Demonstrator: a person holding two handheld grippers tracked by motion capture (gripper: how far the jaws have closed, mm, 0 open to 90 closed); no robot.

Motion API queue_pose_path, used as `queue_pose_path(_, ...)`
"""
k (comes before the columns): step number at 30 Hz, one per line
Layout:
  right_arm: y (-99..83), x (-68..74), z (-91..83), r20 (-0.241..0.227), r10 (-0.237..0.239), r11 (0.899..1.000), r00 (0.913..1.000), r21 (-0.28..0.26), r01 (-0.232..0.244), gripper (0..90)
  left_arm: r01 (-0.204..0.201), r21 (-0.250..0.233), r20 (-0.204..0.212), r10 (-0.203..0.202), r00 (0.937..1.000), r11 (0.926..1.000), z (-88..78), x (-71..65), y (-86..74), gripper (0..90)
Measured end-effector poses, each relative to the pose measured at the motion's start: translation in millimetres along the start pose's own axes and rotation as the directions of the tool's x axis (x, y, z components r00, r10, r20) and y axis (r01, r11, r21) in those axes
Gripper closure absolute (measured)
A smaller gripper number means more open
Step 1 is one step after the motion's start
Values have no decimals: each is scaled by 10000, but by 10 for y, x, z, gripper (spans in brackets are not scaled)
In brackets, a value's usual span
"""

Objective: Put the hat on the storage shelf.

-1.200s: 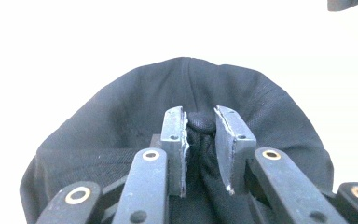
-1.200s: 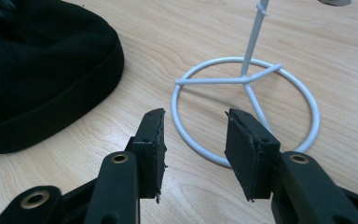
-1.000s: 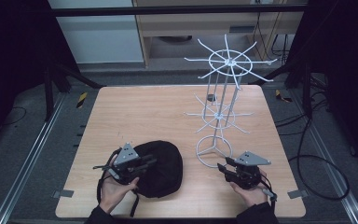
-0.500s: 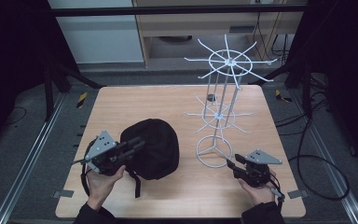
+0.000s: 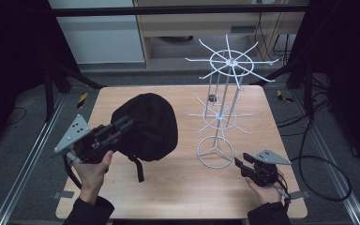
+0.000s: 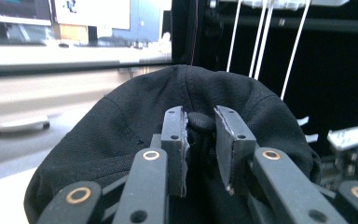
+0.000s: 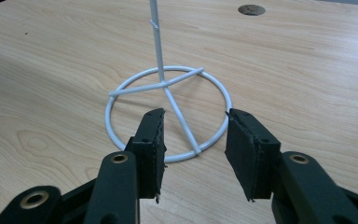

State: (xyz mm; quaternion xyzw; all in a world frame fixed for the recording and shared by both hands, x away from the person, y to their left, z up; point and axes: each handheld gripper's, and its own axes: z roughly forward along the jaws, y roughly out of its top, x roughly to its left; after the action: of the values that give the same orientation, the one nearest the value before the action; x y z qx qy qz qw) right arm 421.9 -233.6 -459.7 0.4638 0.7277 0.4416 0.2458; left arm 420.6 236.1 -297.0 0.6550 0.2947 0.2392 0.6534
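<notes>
High view first: a black cap (image 5: pixel 145 125) is seen lifted clear of the wooden table (image 5: pixel 178 187), held out at about ten o'clock from the table's middle by the left gripper (image 5: pixel 122 125), whose jaws are pinched onto a fold of the cap's fabric. A strap is seen dangling from the cap's lower edge toward the tabletop. In the left gripper view, the jaws are set narrow, with a bunched ridge of black cloth clamped between the pads (image 6: pixel 175 135), and the cap's crown (image 6: pixel 186 93) is spread beyond them at twelve o'clock. A white wire rack (image 5: pixel 221 108) is stood at about two o'clock from the table's middle, its ring base (image 5: pixel 214 152) resting flat on the wood, just beside the cap but apart from it. At five o'clock, the right gripper (image 5: pixel 240 164) is held low over the table, pointed toward that base. In the right gripper view, its jaws are parted at a middling width with nothing between them, and the ring base (image 7: pixel 168 112) is seen just beyond the tips at twelve o'clock, untouched.
</notes>
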Motion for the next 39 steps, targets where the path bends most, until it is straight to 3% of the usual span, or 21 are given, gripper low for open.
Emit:
queue_pose_path(8,-6,-19,0,102,3,10000,9999,27,-3,570,171,-1159,223,-146,9996,9931,-27,-51,300,736)
queue_pose_path(20,-10,-33,5,122,52,10000,9999,44,-52,570,26,-2304,833,170,9964,9731,50,-316,714,736)
queue_pose_path(27,-11,-47,-3,155,118,9999,9998,14,-119,570,-86,-2422,1151,375,9926,9702,194,-459,873,736)
queue_pose_path(39,-22,-49,14,120,137,9999,9998,73,-138,570,14,-1979,1548,299,9875,9802,554,-612,904,735)
